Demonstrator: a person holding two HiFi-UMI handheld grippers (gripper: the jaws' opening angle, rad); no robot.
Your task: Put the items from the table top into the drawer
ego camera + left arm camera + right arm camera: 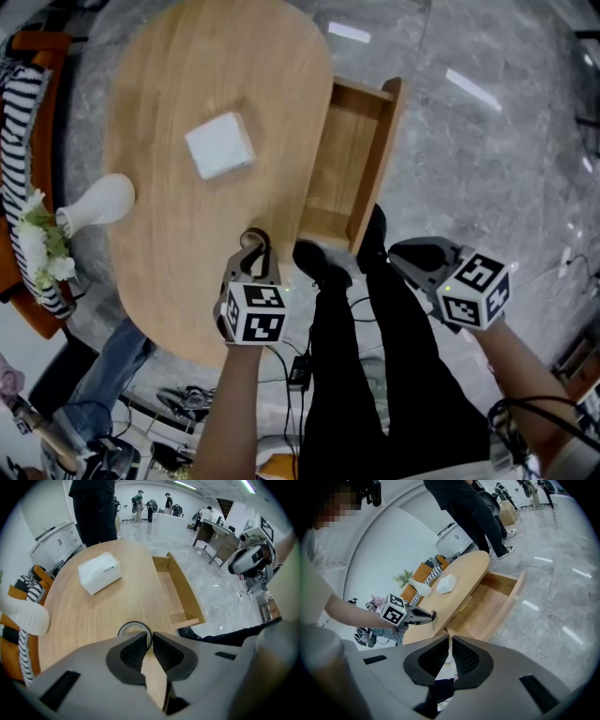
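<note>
A grey-rimmed tape roll sits at the near edge of the oval wooden table, and my left gripper points steeply down with its jaws shut on the roll's right rim. In the left gripper view the rim runs in between the pads. A white tissue pack lies at the table's middle. The wooden drawer stands pulled out on the table's right side, with nothing visible inside. My right gripper hangs off the table over the floor, jaws shut, nothing between them.
A white vase with flowers stands at the table's left edge, beside a striped cushion on an orange chair. The wearer's legs and black shoes are just below the drawer. Cables lie on the grey floor.
</note>
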